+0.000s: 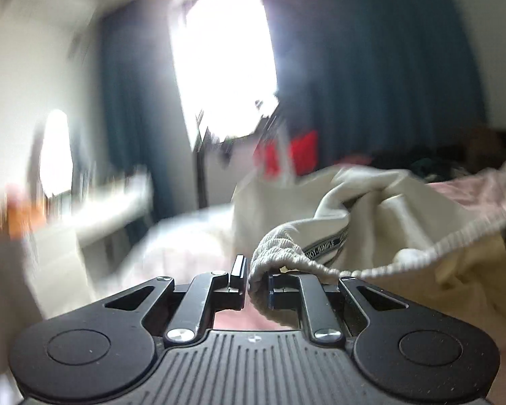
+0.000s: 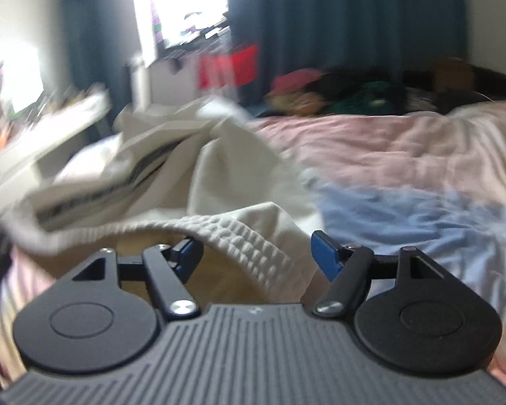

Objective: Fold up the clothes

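A cream garment with a ribbed elastic waistband [image 1: 354, 209] hangs in the air over the bed. My left gripper [image 1: 257, 278] is shut on the bunched waistband [image 1: 280, 246]. In the right wrist view the same garment [image 2: 219, 175] drapes to the left, and its ribbed waistband [image 2: 253, 246] runs down between the fingers of my right gripper [image 2: 258, 253]. The right jaws stand wide apart, with the band lying loose between them. A black printed strip shows on the cloth in both views.
A bed with a pink and pale blue cover [image 2: 404, 168] lies below and to the right. A pile of dark and coloured clothes [image 2: 354, 94] sits at its far end. A white shelf [image 2: 50, 135] stands at left, teal curtains [image 2: 337, 17] and a bright window behind.
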A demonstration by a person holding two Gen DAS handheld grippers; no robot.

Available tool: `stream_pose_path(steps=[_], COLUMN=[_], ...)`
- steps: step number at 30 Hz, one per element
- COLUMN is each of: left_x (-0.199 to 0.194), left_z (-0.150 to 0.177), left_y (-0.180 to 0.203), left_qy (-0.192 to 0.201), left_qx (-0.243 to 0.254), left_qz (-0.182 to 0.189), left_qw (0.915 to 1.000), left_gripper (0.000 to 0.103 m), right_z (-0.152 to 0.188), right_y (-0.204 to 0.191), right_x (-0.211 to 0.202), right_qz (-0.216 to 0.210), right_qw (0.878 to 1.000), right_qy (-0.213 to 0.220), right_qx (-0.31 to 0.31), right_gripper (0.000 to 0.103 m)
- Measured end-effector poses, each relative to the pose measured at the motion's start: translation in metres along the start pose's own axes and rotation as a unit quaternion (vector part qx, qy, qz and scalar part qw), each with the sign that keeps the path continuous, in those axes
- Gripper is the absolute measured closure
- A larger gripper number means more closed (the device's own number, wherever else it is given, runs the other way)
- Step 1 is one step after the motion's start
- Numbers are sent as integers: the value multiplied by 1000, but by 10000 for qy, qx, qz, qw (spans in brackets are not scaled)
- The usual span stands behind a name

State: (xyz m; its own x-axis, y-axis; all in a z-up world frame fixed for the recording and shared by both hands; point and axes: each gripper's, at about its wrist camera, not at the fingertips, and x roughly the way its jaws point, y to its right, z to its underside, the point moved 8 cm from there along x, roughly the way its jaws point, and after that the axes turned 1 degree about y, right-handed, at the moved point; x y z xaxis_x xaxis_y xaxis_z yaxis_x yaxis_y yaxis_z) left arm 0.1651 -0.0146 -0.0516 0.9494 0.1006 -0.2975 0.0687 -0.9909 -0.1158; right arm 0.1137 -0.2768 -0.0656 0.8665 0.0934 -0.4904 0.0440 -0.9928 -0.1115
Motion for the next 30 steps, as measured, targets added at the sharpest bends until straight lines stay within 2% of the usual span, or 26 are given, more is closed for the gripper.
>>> stream_pose_path(steps=[1,2,3,5,6,7,9,11,13,15,18,21,22,24,26,28,30], left_x=[13,25,36,51,53,56,45,30,0,-2,-16,-30,-22,-25,-23,-18,-13], left_z=[4,10,19,42,49,54,58,56,66,78,81,72,67,57,55,56,64], left_y=[-14,-28,-41,-61,-68,-75,-78,-79,-84,-86,-91,-95,-93,-90,-81,-72,-63], left_qy=[-348,-723,-1118,-1854,-2049,-2201,-2281,-2354,-2444,-2536,-2411,-2083,-1966,-1821,-1846,-1940,-2110], left_qx=[-437,-926,-1436,-2340,-2687,-2968,-3058,-3114,-3388,-3660,-3845,-4016,-4061,-4104,-4161,-4216,-4223], left_qz=[-1,26,114,318,400,480,632,860,1237,1412,1543,1761,1878,2159,2415,2607,2591], left_qw=[9984,9931,9832,9539,9403,9280,9222,9166,9001,8842,8776,8743,8725,8671,8570,8466,8426], left_gripper=[90,90,88,84,81,77,67,65,62,60,58,46,44,43,40,39,39], right_z=[5,10,17,28,31,33,32,28,23,18,12,9,9,11,17,24,35], right_y=[-12,-23,-34,-52,-58,-64,-69,-67,-58,-45,-24,-1,6,18,20,14,5], right_x=[2,5,6,7,4,2,-6,-13,-20,-25,-28,-23,-21,-15,-6,5,18], right_qz=[-156,-300,-410,-547,-590,-656,-992,-1271,-1382,-1449,-1369,-947,-817,-585,-591,-648,-492], right_qw=[9995,9979,9955,9893,9871,9851,9846,9857,9875,9880,9869,9877,9877,9867,9839,9834,9869], right_qy=[-118,-249,-370,-542,-559,-566,-559,-601,-592,-537,-356,-210,-194,-183,-348,-515,-692], right_qx=[-265,-513,-773,-1240,-1380,-1484,-1323,-932,-477,31,775,1224,1320,1507,1650,1616,1376], right_gripper=[30,31,31,30,30,29,31,31,31,31,31,30,29,41,57,61,61])
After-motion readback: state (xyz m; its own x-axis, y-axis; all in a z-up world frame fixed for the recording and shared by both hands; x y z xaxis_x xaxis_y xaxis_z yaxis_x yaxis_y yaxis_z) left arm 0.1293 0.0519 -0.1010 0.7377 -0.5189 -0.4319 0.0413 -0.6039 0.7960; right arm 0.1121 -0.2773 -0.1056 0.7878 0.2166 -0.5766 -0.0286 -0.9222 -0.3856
